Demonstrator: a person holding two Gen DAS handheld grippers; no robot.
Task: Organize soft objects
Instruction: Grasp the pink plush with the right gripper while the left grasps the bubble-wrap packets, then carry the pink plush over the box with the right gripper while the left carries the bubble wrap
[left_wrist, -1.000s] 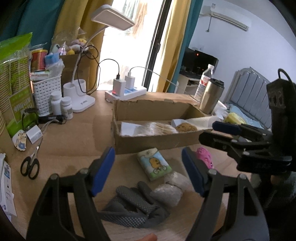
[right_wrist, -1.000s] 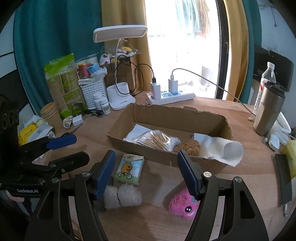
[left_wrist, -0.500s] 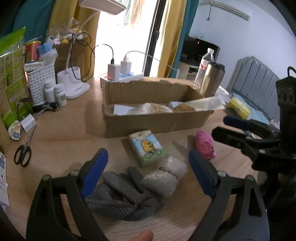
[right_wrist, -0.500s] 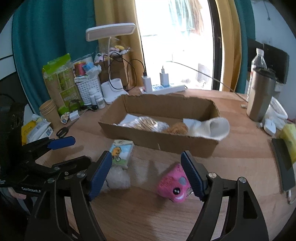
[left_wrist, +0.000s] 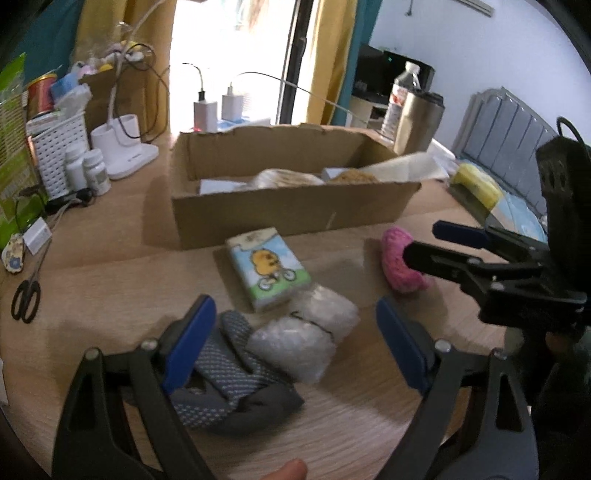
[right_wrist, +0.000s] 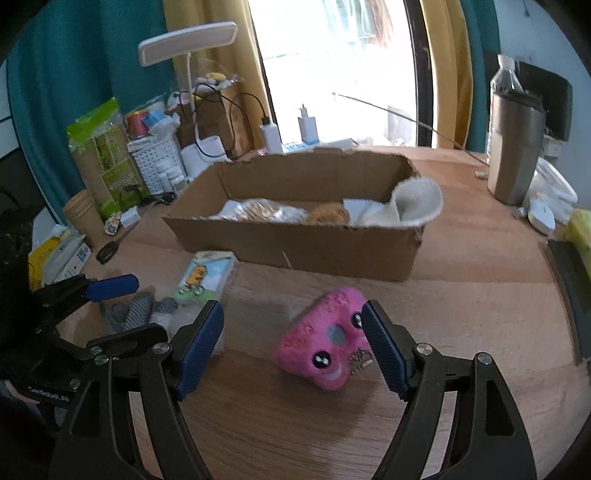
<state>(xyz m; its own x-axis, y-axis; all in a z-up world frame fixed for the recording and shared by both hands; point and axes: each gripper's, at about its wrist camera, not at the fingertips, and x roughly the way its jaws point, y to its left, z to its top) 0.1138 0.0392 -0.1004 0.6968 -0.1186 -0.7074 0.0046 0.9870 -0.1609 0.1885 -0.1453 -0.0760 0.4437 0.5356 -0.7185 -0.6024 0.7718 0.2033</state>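
Observation:
A roll of bubble wrap (left_wrist: 303, 334) and a grey dotted glove (left_wrist: 225, 373) lie on the wooden table between the wide-apart fingers of my left gripper (left_wrist: 295, 347), which is open and not touching them. A tissue pack with a cartoon print (left_wrist: 267, 267) lies just beyond. My right gripper (right_wrist: 293, 347) is open over a pink plush toy (right_wrist: 325, 343); the toy sits near the right finger, pads apart from it. The cardboard box (right_wrist: 295, 243) behind holds wrapped bread and a white cloth (right_wrist: 413, 203).
A steel tumbler (right_wrist: 517, 144) and water bottle stand at the right. A desk lamp (right_wrist: 188, 48), white basket (right_wrist: 159, 158), pill bottles, paper cups (right_wrist: 83, 216), power strip and scissors (left_wrist: 26, 299) crowd the left and back. A yellow sponge (left_wrist: 476, 181) lies at the far right.
Both grippers have come down and forward toward the table and their jaws stand wider. The bubble wrap and glove now lie between the left fingers, the pink toy between the right ones.

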